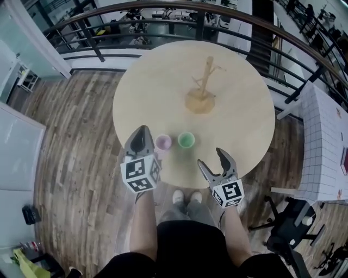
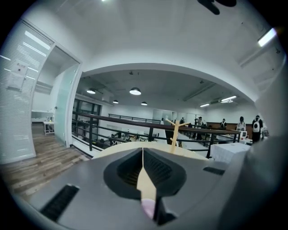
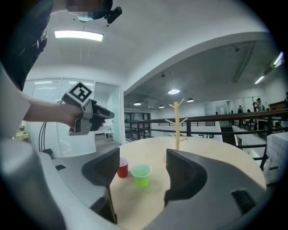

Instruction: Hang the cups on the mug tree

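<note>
A wooden mug tree [image 1: 204, 87] stands upright, bare, past the middle of the round wooden table [image 1: 239, 125]. A red cup [image 1: 162, 142] and a green cup [image 1: 186, 140] stand side by side near the table's front edge. My left gripper [image 1: 143, 131] is shut and empty, hovering just left of the red cup; in the left gripper view the shut jaws [image 2: 143, 167] point toward the mug tree [image 2: 173, 134], with the cup's rim [image 2: 147, 208] low between them. My right gripper [image 1: 211, 157] is open and empty, right of the green cup [image 3: 141, 175], which shows between its jaws [image 3: 143, 157] beside the red cup [image 3: 122, 167].
A dark metal railing [image 1: 179, 11] curves behind the table over a lower floor. Wood flooring [image 1: 76, 141] lies to the left. A white gridded table [image 1: 326, 146] and an office chair [image 1: 288, 231] stand at the right. The person's shoes [image 1: 185, 196] are under the table's front edge.
</note>
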Available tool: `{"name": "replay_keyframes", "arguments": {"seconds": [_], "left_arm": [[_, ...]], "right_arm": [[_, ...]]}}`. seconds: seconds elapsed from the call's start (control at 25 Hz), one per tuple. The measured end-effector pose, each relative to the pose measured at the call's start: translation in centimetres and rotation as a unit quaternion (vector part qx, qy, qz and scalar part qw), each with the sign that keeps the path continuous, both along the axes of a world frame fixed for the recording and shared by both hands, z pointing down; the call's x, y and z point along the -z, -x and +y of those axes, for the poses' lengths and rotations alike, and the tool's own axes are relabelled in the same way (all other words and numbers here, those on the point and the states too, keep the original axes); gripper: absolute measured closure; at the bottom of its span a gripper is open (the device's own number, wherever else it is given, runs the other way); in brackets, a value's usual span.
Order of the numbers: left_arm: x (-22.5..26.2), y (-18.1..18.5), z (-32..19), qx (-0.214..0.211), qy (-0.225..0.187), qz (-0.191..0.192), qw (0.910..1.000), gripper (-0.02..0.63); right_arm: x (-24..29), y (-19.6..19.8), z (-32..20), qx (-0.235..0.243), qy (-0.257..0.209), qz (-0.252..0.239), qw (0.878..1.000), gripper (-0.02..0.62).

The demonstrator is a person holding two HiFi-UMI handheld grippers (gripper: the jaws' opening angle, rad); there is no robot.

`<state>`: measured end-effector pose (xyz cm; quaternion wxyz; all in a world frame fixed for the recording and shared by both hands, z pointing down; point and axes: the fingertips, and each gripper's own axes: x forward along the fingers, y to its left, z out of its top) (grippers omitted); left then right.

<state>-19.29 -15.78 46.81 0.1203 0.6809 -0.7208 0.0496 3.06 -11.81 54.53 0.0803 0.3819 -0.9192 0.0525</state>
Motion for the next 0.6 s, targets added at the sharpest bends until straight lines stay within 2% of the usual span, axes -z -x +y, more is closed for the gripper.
{"name": "replay_keyframes", "arguments": {"seconds": [0.32,0.44,0.6], "left_arm": [[-1.8,1.5,0.6,0.022,0.027,-0.009,0.9993,0.592],[-1.7,2.4,1.1,0.029,0.029,-0.021,0.999,0.592],[-1.4,3.3,1.7,0.036,0.032,-0.036,0.9982,0.592]], "right_arm": [[-8.5,2.9,-1.4,0.056,0.052,0.067,0.995,0.278],[-11.3,3.8,-2.0,0.061,0.074,0.091,0.991,0.265],[-12.5,5.2,-3.6,0.064,0.071,0.106,0.99,0.252]]}}
